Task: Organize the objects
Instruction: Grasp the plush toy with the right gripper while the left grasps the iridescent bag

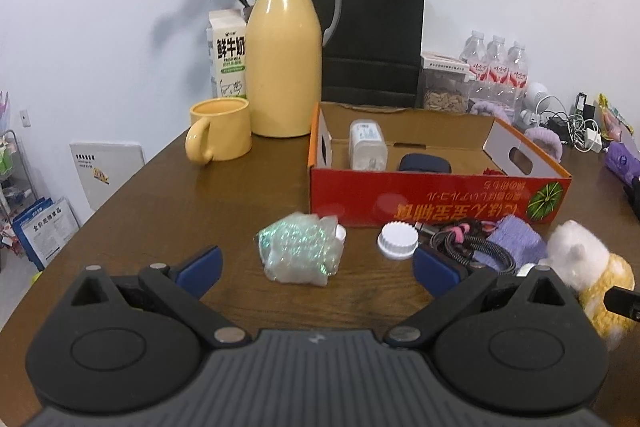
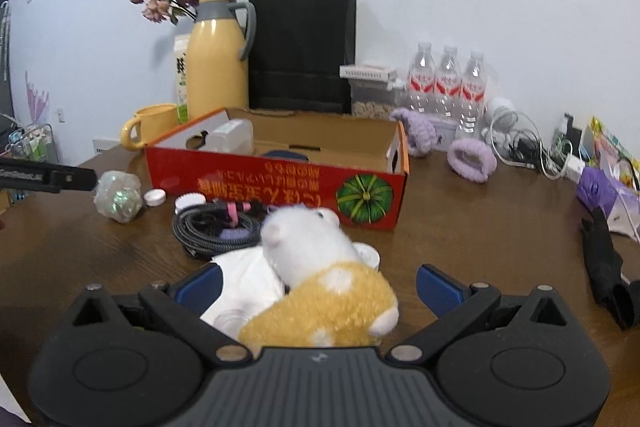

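Observation:
A red cardboard box (image 1: 436, 201) stands open on the brown table, holding a white charger (image 1: 367, 145) and a dark case (image 1: 425, 163). My left gripper (image 1: 316, 273) is open, its fingers either side of a glittery plastic bundle (image 1: 299, 247) lying just ahead. A white cap (image 1: 398, 239), a coiled black cable (image 1: 472, 245) and a purple cloth (image 1: 516, 239) lie by the box. My right gripper (image 2: 318, 285) is open around a white and yellow plush toy (image 2: 320, 279), jaws not touching it. The box (image 2: 280, 183) and cable (image 2: 216, 227) lie beyond.
A yellow thermos (image 1: 284, 55), yellow mug (image 1: 220, 135), milk carton (image 1: 226, 55), flowers and black paper bag (image 1: 374, 35) stand at the back. Water bottles (image 2: 448, 83), purple headbands (image 2: 472, 155), chargers and a black object (image 2: 604, 263) sit on the right.

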The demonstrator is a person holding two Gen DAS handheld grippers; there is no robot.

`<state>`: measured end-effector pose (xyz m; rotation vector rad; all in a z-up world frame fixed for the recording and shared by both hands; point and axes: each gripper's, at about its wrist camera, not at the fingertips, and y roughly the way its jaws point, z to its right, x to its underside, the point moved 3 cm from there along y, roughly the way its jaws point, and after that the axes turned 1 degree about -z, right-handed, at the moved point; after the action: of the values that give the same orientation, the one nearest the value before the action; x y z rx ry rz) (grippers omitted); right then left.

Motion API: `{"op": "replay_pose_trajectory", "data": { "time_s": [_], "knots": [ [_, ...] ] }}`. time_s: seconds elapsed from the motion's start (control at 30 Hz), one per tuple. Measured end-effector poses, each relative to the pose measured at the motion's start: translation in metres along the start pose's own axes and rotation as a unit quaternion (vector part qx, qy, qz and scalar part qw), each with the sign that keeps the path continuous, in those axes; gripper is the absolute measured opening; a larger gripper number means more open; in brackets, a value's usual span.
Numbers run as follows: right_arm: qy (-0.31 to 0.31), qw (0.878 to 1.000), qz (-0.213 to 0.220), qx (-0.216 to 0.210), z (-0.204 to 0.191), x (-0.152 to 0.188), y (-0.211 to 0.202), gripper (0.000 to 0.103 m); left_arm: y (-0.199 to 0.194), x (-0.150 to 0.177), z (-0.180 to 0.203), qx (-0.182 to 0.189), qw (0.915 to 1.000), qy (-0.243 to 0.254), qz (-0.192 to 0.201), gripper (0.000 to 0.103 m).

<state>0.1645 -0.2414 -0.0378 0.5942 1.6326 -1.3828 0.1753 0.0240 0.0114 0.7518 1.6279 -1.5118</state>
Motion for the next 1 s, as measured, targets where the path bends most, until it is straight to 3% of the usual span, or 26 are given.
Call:
{"op": "replay_pose_trajectory", "data": {
  "time_s": [0.4,0.57,0.73,0.83,1.0],
  "knots": [
    [0.056,0.998,-0.024,0.02,0.026,0.005,0.03,0.103,0.001,0.004,-0.004,-0.005,0.9999,-0.005,-0.008,0.103],
    [0.085,0.995,-0.044,-0.004,0.035,0.011,0.045,0.102,0.003,0.005,-0.002,-0.006,0.9999,-0.002,-0.011,0.103],
    [0.115,0.991,-0.051,-0.049,0.039,0.016,0.054,0.088,0.006,0.006,0.0,-0.006,0.9999,-0.002,-0.014,0.103],
    [0.117,0.99,-0.04,-0.068,0.037,0.016,0.053,0.07,0.007,0.007,0.002,-0.006,0.9998,0.0,-0.017,0.103],
    [0.117,0.991,-0.028,-0.062,0.038,0.016,0.05,0.067,0.009,0.008,0.002,-0.004,0.9998,0.001,-0.019,0.103]
  ]
}}
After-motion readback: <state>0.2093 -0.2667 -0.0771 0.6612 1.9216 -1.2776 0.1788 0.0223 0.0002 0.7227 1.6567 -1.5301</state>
